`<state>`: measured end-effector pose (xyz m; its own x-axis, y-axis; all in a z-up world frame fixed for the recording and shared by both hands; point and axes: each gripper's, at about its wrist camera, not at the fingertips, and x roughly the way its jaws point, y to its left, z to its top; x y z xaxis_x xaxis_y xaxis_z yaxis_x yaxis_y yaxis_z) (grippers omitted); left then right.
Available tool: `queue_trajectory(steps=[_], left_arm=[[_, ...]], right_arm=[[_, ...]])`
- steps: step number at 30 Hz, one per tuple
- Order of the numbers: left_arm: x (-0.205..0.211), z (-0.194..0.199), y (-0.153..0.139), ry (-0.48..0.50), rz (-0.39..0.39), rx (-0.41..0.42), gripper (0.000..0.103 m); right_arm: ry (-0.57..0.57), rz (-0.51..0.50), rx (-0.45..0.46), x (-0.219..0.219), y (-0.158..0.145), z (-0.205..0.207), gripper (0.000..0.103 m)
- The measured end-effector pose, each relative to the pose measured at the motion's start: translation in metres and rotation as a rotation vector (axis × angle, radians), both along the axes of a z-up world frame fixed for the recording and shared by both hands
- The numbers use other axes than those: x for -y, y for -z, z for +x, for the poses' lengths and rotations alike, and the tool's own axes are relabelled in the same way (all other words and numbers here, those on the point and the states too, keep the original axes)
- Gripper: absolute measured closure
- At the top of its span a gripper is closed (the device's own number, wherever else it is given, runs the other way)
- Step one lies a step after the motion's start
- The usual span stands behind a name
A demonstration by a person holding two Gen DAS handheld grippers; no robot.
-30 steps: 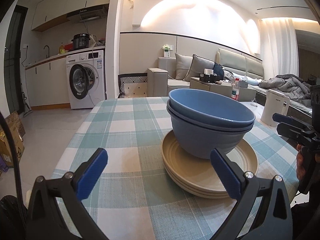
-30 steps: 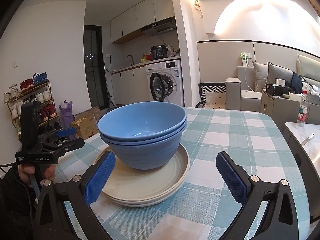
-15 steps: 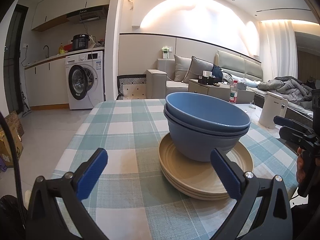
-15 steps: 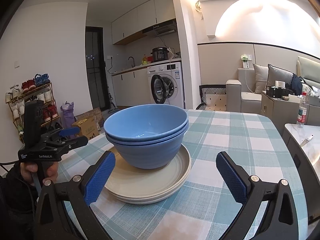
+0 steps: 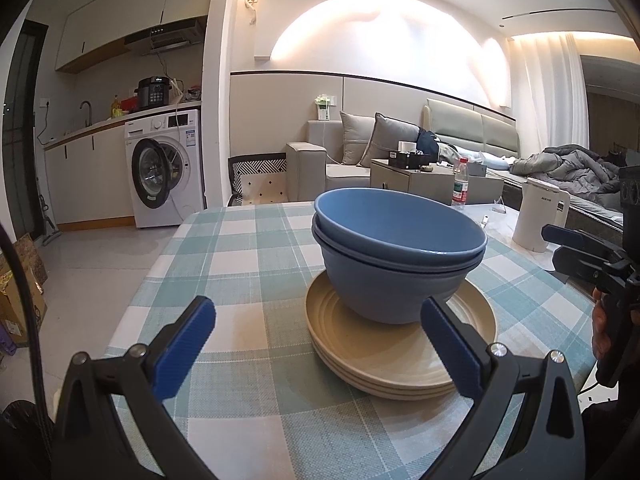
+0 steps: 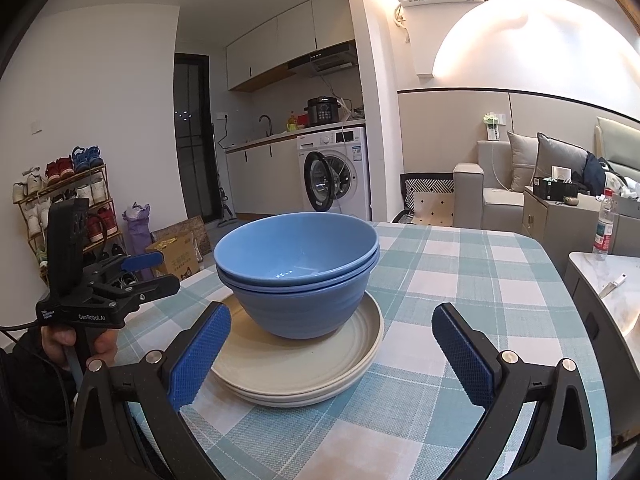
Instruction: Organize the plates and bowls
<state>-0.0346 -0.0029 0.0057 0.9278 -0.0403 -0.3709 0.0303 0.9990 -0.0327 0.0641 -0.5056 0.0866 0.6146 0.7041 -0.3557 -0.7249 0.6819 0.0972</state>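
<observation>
Checked tablecloth (image 5: 248, 248) bears stacked bowls (image 5: 396, 256) ahead, between both open grippers.

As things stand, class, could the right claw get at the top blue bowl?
Probably yes. The right claw is open and empty, the top blue bowl sits uncovered on the stack straight ahead, and nothing lies between; the left claw stays off to the side.

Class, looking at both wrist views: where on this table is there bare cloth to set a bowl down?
Bare checked tablecloth lies beyond the stacked blue bowls toward the far edge, and left of the beige plates in the left wrist view. The stack's own spot is crowded.
</observation>
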Motion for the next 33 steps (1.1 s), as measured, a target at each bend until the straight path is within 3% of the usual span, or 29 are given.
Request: queue_trajectory(steps=[33], left_arm=[[0.0046, -0.0027, -0.0002, 0.005, 0.007, 0.0, 0.0]], right_arm=[[-0.015, -0.02, -0.012, -0.0056, 0.004, -0.0002, 0.001]])
